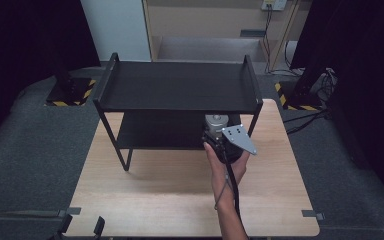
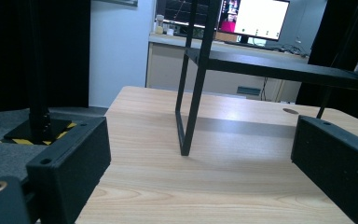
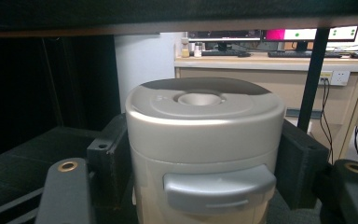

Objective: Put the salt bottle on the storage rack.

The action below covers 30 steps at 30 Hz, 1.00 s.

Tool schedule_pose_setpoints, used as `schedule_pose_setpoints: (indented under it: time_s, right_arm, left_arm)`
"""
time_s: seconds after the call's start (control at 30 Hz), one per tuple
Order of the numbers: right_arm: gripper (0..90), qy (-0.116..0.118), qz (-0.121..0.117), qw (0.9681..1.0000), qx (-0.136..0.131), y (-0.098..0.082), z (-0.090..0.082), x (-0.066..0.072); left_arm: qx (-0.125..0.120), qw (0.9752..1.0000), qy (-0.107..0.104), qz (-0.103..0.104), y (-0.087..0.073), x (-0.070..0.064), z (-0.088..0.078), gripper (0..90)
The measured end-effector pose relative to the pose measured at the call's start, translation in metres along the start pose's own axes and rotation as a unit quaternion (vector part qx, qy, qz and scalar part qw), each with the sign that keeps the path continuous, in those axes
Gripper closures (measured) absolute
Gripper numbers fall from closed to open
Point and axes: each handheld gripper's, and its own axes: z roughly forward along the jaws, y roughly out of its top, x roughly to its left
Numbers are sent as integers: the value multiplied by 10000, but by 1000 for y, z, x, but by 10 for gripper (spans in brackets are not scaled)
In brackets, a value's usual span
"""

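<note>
A silver-grey canister [image 1: 216,121] with a round lid stands upright at the right end of the black rack's lower shelf [image 1: 155,131], under the top shelf [image 1: 177,87]. My right gripper [image 1: 219,134] is shut on it. In the right gripper view the two black pads [image 3: 108,156] press on both sides of the canister [image 3: 205,130], below the top shelf's underside [image 3: 168,14]. My left gripper [image 1: 82,226] rests at the table's front left corner, jaws wide apart. Seen from the left gripper [image 2: 200,161], nothing lies between them and a rack leg [image 2: 190,112] stands ahead.
The rack stands on the far half of a wooden table [image 1: 170,200]. A hand and forearm [image 1: 227,200] reach in over the front middle. Black stands with striped bases [image 1: 72,92] sit on the grey floor at both sides. A desk with monitors [image 2: 261,18] is beyond.
</note>
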Motion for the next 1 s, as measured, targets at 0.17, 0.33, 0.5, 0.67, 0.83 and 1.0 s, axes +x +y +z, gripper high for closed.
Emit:
schedule_pose_setpoints:
  time_s: [0.17,0.33,0.5,0.67,0.83,1.0]
  right_arm:
    - [314,-23,20,10000,22,1,6,-1]
    - [314,-55,55,9999,68,5,15,-3]
    - [314,-69,121,9999,97,6,21,-4]
    - [314,-115,90,9998,161,7,28,-4]
    - [313,-153,36,9997,172,4,30,-2]
    - [313,-134,47,9997,179,4,30,-4]
  left_arm:
    - [17,10000,18,-3,0,2,1,36]
    - [25,10000,29,-13,0,2,3,36]
    - [17,10000,31,-5,0,2,4,36]
    - [6,10000,49,-11,0,2,4,36]
    - [27,10000,61,-29,-1,4,5,36]
    - [41,10000,28,-17,-1,3,5,36]
